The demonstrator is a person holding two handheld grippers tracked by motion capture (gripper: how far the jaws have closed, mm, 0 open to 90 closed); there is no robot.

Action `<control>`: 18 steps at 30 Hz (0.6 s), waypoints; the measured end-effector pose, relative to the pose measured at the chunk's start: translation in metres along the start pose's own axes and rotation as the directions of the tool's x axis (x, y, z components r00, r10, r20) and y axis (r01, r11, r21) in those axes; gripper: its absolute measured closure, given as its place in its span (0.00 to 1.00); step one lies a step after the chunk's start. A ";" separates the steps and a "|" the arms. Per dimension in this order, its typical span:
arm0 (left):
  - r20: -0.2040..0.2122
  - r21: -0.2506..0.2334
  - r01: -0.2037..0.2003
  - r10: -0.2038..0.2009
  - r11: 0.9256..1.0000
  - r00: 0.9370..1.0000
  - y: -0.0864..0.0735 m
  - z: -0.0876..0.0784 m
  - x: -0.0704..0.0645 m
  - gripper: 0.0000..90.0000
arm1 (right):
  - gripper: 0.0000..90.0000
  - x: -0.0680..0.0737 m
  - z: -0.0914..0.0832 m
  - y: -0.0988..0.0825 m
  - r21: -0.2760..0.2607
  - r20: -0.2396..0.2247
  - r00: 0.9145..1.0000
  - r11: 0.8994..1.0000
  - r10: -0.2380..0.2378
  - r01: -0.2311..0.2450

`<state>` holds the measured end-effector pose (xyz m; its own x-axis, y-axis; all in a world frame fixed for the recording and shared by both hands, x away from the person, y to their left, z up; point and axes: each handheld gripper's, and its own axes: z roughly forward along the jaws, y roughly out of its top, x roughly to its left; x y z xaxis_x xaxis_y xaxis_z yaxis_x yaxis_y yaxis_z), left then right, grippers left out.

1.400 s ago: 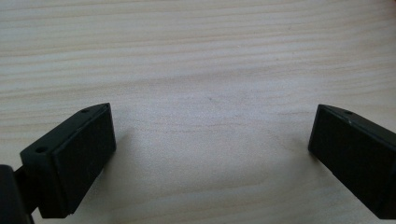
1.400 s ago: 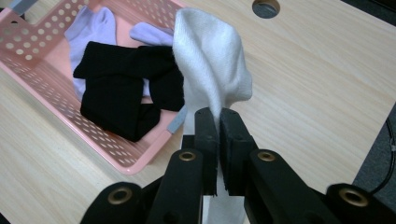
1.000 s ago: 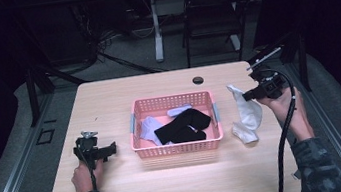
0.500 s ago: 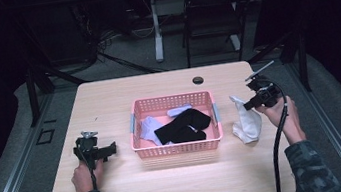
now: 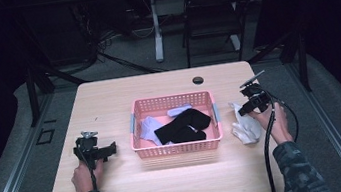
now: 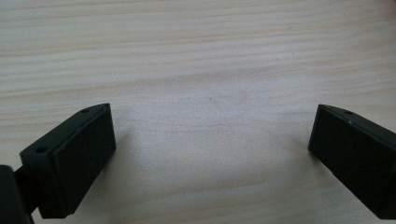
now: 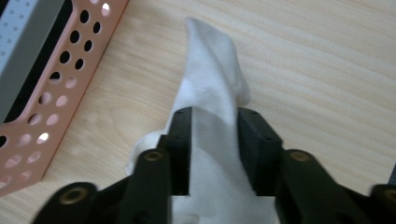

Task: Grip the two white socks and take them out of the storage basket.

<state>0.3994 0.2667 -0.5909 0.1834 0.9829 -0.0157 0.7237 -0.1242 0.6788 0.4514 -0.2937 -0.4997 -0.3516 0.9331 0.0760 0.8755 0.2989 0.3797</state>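
The white sock (image 5: 245,127) is down on the tabletop (image 5: 109,104) near the right edge, just beside the pink basket (image 5: 178,148), crumpled in a small heap. In the right gripper view the white sock (image 7: 212,107) runs up between the 2 black jaws and away across the wood, twisted along its length. The right gripper (image 5: 247,109) sits over it at the sock's far end, and its jaws have just been opening: they stand a little apart with the white cloth between them, no longer pinched flat. The basket's perforated wall (image 7: 56,88) lies close on the sock's left in that view. Inside the basket, a black garment (image 5: 183,127) lies across the middle with pale blue cloth (image 5: 149,128) beside it. Over by the left edge, the left gripper (image 5: 96,152) rests low on bare wood, its jaws (image 6: 210,154) spread wide with nothing between them.
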 end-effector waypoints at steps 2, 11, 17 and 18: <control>0.000 0.000 0.000 0.000 1.000 1.000 0.000 0.000 0.000 0.01 | 0.58 0.001 -0.007 -0.002 -0.024 -0.002 1.000 1.000 -0.009 0.009; 0.000 0.000 0.000 0.000 1.000 1.000 0.000 0.000 0.000 0.01 | 0.25 0.013 -0.052 -0.015 -0.150 -0.027 0.998 0.987 -0.061 0.056; 0.000 0.000 0.000 0.000 1.000 1.000 0.000 0.000 0.000 0.01 | 0.16 0.019 -0.070 -0.029 -0.180 -0.034 0.996 0.981 -0.084 0.076; 0.000 0.000 0.000 0.000 1.000 1.000 0.000 0.000 0.000 0.01 | 0.16 0.019 -0.072 -0.033 -0.188 -0.032 0.996 0.979 -0.088 0.080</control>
<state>0.3993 0.2667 -0.5909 0.1835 0.9829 -0.0154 0.7236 -0.1244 0.6789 0.3923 -0.2999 -0.4447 -0.4376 0.8963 0.0723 0.7664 0.3298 0.5513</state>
